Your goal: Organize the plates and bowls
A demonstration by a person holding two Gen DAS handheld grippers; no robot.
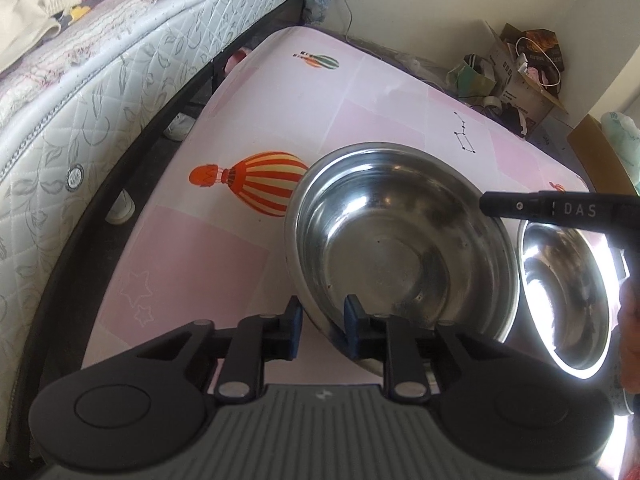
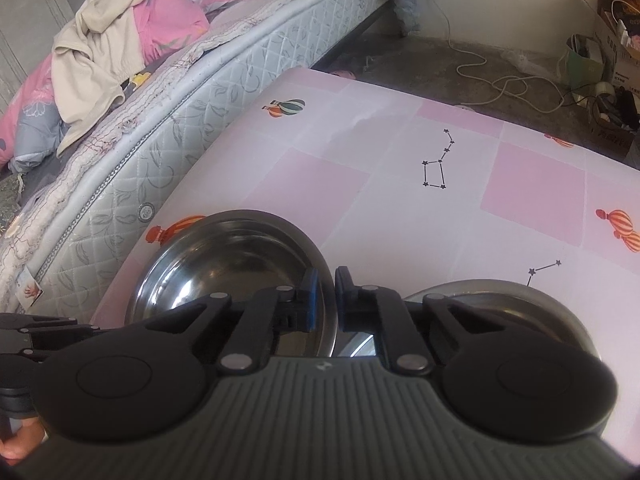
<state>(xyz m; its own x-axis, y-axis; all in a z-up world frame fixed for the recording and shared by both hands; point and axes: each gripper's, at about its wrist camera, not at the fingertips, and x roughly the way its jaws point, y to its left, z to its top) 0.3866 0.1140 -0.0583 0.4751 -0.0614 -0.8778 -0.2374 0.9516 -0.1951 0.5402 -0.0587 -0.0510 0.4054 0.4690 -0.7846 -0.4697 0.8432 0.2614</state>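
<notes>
A large steel bowl (image 1: pixel 400 248) sits on the pink table (image 1: pixel 320 92). My left gripper (image 1: pixel 322 330) straddles its near rim, one finger outside and one inside, with a gap still showing. A second steel bowl (image 1: pixel 564 300) lies just right of it. In the right wrist view the large bowl (image 2: pixel 224 268) is at lower left, and my right gripper (image 2: pixel 327 300) is closed on its right rim. The second bowl (image 2: pixel 520 300) is partly hidden behind the right gripper. The right gripper's body (image 1: pixel 560 210) reaches over the bowls in the left wrist view.
A mattress (image 1: pixel 100 92) with bedding runs along the table's left side. Boxes and bags (image 1: pixel 516 76) clutter the floor beyond the far right corner. A white cable (image 2: pixel 500 84) lies on the floor behind the table. Shoes (image 1: pixel 178 126) sit under the bed.
</notes>
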